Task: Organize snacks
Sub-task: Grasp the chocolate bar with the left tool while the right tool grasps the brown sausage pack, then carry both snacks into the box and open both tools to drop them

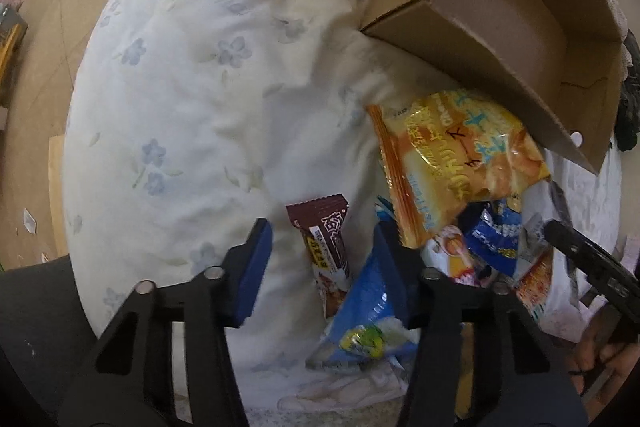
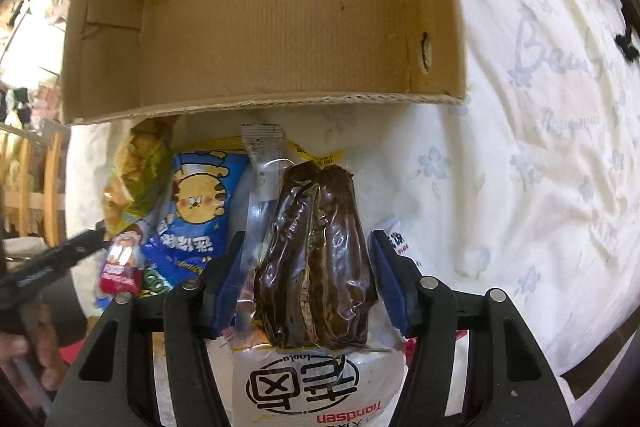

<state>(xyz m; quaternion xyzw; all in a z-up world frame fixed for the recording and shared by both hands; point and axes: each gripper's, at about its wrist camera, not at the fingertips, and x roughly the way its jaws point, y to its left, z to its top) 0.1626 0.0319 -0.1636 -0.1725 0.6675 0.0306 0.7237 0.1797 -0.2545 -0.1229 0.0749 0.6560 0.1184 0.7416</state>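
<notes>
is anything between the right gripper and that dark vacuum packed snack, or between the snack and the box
Nothing visible. The right gripper is open with the dark snack pack already between its fingers, lying on other packets. Ahead, only white bedding and the low front wall of the open cardboard box, whose inside looks empty.

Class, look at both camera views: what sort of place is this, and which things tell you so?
Probably a bedroom at home. The snack packets and the empty cardboard box sit on a soft white quilt with blue flowers, like bedding, and a wooden floor strewn with household items shows beyond it.
</notes>
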